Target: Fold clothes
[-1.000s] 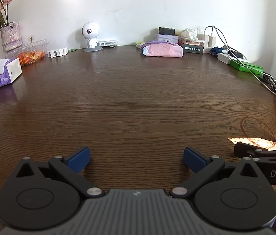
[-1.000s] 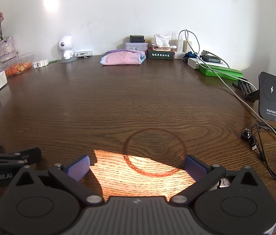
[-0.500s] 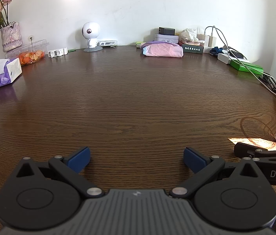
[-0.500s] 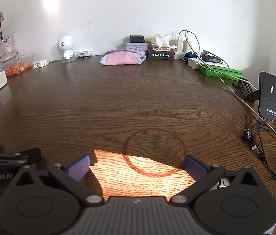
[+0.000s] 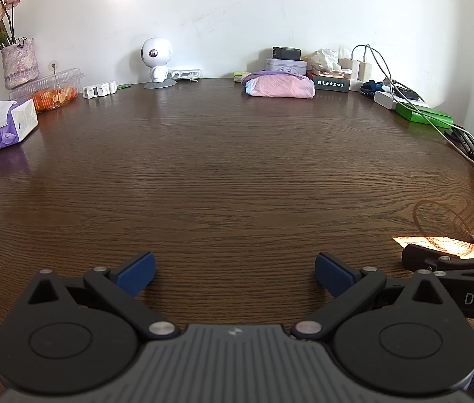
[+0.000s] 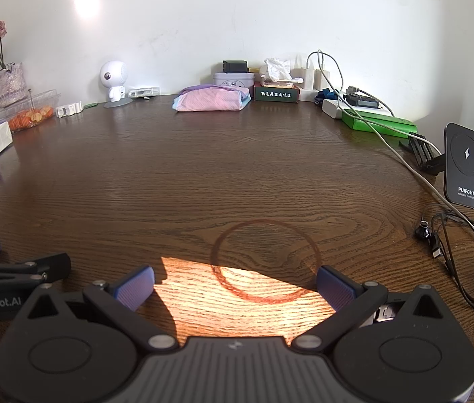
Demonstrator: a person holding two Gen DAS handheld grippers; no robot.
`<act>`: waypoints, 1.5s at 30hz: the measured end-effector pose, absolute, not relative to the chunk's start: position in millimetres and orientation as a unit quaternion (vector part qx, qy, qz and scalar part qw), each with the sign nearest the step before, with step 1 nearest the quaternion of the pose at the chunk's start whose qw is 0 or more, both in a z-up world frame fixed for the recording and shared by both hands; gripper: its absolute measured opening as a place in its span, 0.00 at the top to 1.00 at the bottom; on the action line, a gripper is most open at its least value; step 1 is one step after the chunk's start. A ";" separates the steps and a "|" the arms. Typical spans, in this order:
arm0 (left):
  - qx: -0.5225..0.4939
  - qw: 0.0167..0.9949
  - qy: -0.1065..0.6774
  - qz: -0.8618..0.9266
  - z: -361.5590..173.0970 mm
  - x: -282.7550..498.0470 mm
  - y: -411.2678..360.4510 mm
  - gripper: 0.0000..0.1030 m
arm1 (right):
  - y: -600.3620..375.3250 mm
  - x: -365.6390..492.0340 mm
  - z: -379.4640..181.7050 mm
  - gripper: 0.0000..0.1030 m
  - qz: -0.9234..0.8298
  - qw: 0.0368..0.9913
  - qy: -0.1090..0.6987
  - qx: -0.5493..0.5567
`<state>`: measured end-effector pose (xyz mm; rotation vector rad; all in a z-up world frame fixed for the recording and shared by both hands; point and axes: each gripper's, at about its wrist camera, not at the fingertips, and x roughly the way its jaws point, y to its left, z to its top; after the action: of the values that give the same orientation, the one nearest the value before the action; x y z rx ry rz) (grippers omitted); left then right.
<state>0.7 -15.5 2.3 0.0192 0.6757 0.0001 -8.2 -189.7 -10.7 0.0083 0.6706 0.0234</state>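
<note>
A folded pile of pink, purple and light blue clothes (image 5: 280, 84) lies at the far edge of the dark wooden table (image 5: 230, 174), also in the right wrist view (image 6: 211, 99). My left gripper (image 5: 234, 272) is open and empty, low over the near part of the table. My right gripper (image 6: 235, 287) is open and empty, beside it to the right, over a sunlit patch with a ring stain (image 6: 267, 262). Each gripper shows at the edge of the other's view. Both are far from the clothes.
Along the back: a vase of roses (image 5: 18, 63), a plastic food box (image 5: 52, 89), a tissue pack (image 5: 1, 126), a white toy robot (image 5: 157, 62), tins and boxes (image 5: 331, 82). On the right: green boxes (image 6: 378, 121), cables (image 6: 451, 235), a wireless charger stand (image 6: 465, 166).
</note>
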 end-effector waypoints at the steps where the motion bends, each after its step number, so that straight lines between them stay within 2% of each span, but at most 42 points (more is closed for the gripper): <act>1: 0.009 0.943 0.332 0.000 2.3 0.8 -15.4 0.00 | -189.7 -8.2 -10.7 0.00 0.011 0.944 0.329 0.004; 34: 0.010 0.943 0.332 -0.001 1.8 0.9 -14.9 0.00 | -189.5 -8.3 -10.7 0.00 0.011 0.944 0.329 0.004; 45: 0.009 0.946 0.323 -0.023 20.6 35.9 -17.5 0.00 | -186.8 0.7 -13.1 0.00 0.019 0.942 0.335 -0.001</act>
<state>35.9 -17.5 20.6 0.0189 0.6575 -0.0474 0.7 -186.8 -13.1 -0.0015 0.6836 0.0390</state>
